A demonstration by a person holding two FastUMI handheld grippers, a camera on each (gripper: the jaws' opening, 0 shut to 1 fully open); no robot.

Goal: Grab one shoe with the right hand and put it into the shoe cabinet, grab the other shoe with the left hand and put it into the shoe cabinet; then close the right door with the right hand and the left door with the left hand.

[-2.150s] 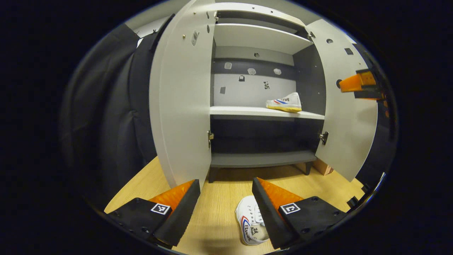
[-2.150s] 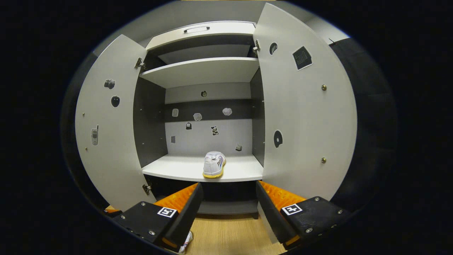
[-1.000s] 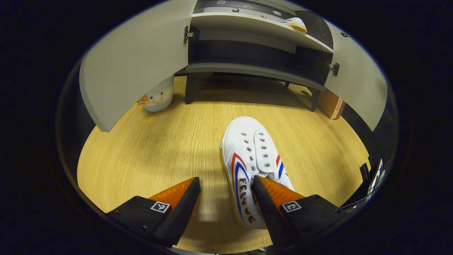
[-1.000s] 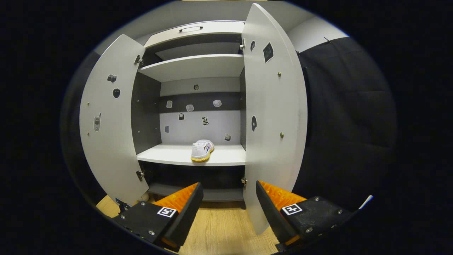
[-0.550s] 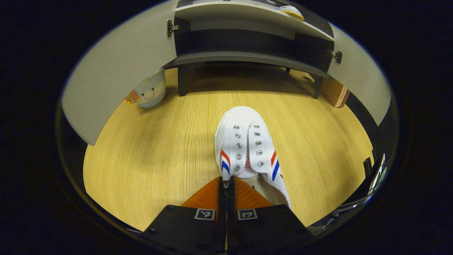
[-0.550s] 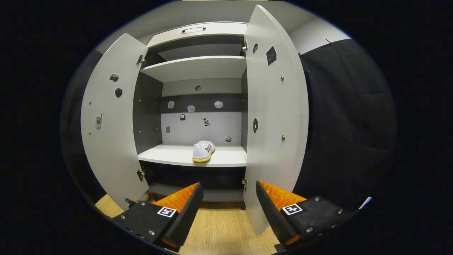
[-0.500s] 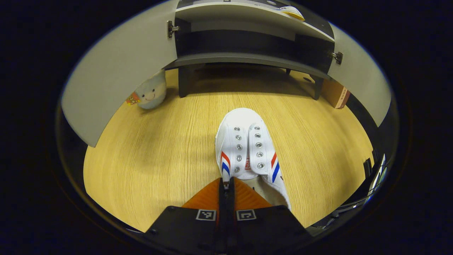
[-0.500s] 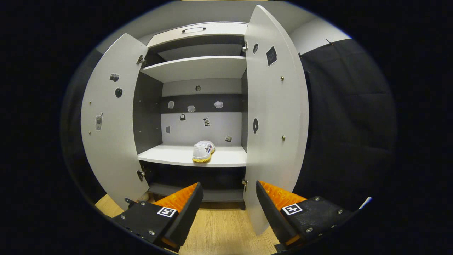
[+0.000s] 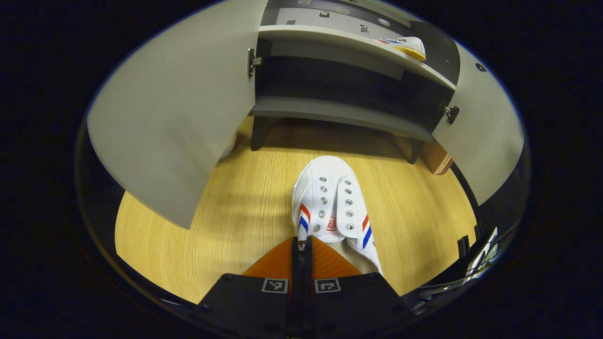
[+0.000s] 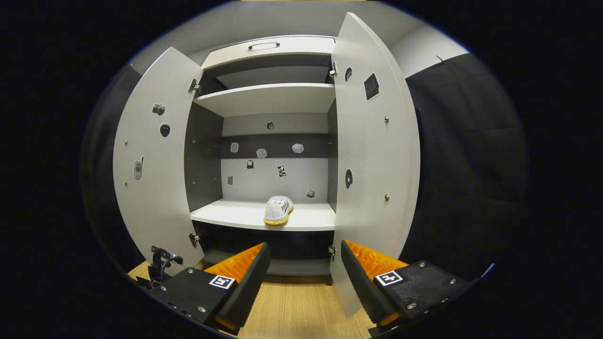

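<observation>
- Left gripper view: a shoe lies on the floor before the shoe cabinet, toe toward it, heel end between the closed jaws of the left gripper.
- A second shoe rests on the middle shelf, toward its right end, near the front edge.
- Both doors stand open: left door, right door.
- A box sits on the floor beside the cabinet's right leg.
- The right gripper, jaws apart, faces the cabinet's opening.

1. The shoe at centre of the left gripper view looks like white cloth with metal eyelets.
2. The floor shows matt, pale wood grain.
3. The cabinet doors look smooth and matt, with metal hinges at upper centre.
</observation>
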